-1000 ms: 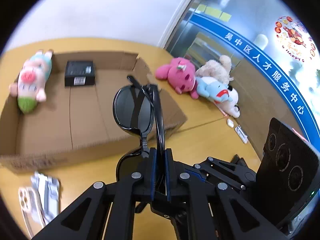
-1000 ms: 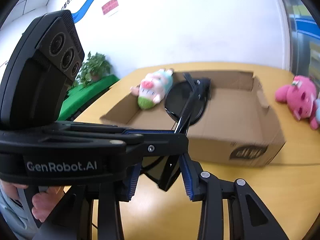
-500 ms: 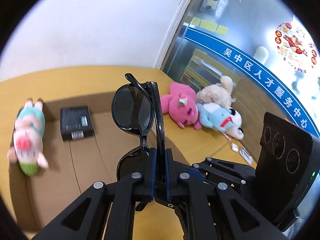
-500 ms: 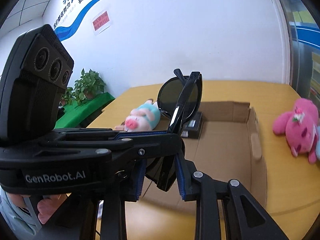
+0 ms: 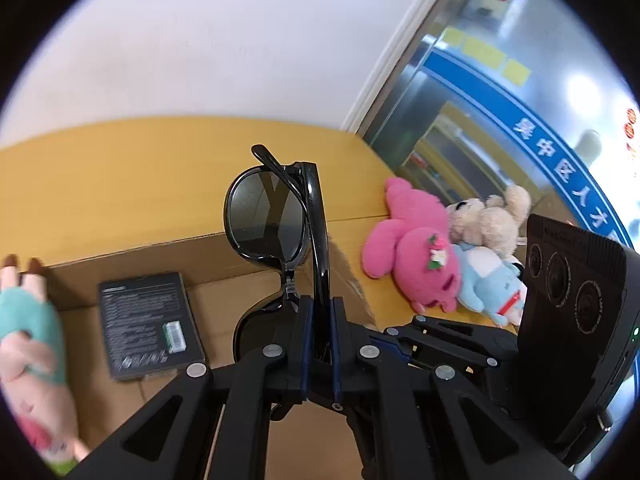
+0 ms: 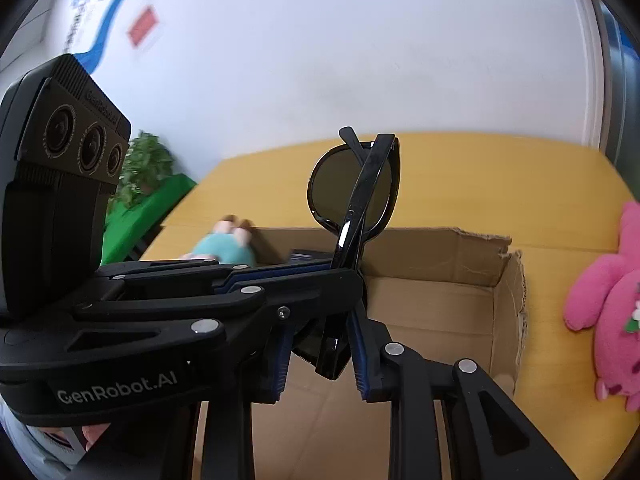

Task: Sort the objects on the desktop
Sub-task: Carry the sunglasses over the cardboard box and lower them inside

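The pig plush (image 5: 30,344) is blurred and cut off at the left rim of the left wrist view; from the right wrist only its teal end and feet show, the rest behind the left gripper (image 6: 280,280). The sunglasses' (image 5: 276,220) lower lens sinks behind the fingers (image 5: 306,344). The black box (image 6: 308,257) is mostly hidden there. The blue plush (image 5: 490,280) lies partly, perhaps half, behind the right gripper's camera block (image 5: 572,320).

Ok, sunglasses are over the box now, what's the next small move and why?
Probably lower the left gripper into the cardboard box, then release. It is shut on the folded sunglasses, held above the floor right of the black packet; the right gripper looks open.
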